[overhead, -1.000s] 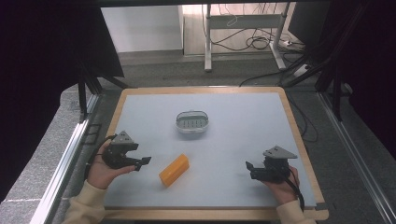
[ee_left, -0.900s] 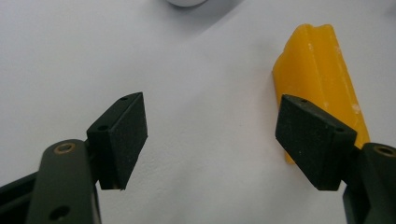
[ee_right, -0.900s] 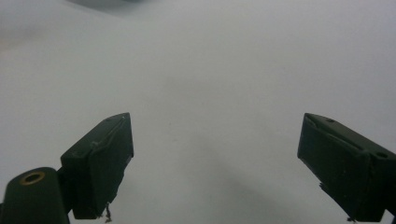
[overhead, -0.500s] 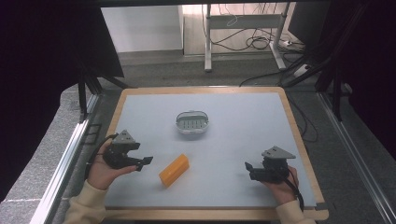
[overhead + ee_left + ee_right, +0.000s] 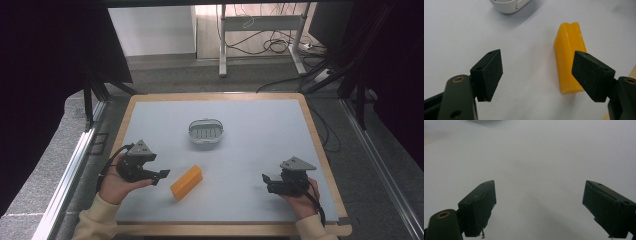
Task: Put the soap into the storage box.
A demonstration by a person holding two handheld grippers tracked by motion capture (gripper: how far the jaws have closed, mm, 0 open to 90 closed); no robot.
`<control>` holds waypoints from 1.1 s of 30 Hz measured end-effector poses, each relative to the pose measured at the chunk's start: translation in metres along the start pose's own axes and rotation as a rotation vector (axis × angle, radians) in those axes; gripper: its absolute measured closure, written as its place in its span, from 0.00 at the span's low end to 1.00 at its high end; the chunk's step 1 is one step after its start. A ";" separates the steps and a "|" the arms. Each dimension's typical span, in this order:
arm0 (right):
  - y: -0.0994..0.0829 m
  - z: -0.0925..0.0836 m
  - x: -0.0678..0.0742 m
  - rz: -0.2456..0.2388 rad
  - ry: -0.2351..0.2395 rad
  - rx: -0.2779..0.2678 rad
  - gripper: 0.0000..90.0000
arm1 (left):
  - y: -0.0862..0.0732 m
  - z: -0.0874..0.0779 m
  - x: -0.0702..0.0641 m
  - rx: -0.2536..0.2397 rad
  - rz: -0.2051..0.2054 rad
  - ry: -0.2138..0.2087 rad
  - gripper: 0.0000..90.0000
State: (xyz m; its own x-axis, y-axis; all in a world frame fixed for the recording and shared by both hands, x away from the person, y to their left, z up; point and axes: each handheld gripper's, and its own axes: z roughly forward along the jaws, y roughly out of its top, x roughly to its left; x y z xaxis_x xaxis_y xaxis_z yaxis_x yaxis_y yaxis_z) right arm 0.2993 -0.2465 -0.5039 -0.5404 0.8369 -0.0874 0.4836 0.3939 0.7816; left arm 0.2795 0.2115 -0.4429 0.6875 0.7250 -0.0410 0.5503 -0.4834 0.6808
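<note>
The table [image 5: 260, 125], a pale grey sheet inside a wooden rim, lay under both claws. Well ahead of the left gripper [image 5: 161, 176], and off to its left in its own camera, sat the small white dish [image 5: 205, 131] with a slotted floor; its edge showed at the top of the left gripper view [image 5: 509, 6].

Just ahead of the left gripper lay the orange block [image 5: 186, 182], flat on the table with its long side running away from the claw. In the left gripper view the block [image 5: 569, 57] sat in front of the right-hand jaw, partly behind it, not between the two. That claw [image 5: 537, 75] stood wide open and held nothing, with no contact visible.

The right gripper [image 5: 267, 181] was well apart from the block, pointing across the table towards it. In its own view it [image 5: 539, 207] was spread wide and empty, with bare table between the jaws.
</note>
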 end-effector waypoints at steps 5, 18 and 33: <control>0.000 0.000 0.000 0.000 0.000 0.006 0.13 | 0.002 0.001 -0.004 0.004 0.010 -0.007 0.27; -0.001 0.001 0.000 0.001 -0.003 0.012 0.13 | 0.006 0.007 -0.012 0.029 0.043 -0.015 0.27; -0.001 0.001 0.000 -0.001 -0.008 0.020 0.13 | 0.011 0.016 -0.021 0.033 0.049 -0.017 0.26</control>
State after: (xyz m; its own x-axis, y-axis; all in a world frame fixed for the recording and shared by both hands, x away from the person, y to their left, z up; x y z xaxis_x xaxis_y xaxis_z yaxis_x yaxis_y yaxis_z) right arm 0.2996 -0.2460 -0.5053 -0.5355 0.8394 -0.0930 0.4967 0.4021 0.7692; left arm 0.2795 0.1830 -0.4463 0.7214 0.6922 -0.0207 0.5313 -0.5341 0.6576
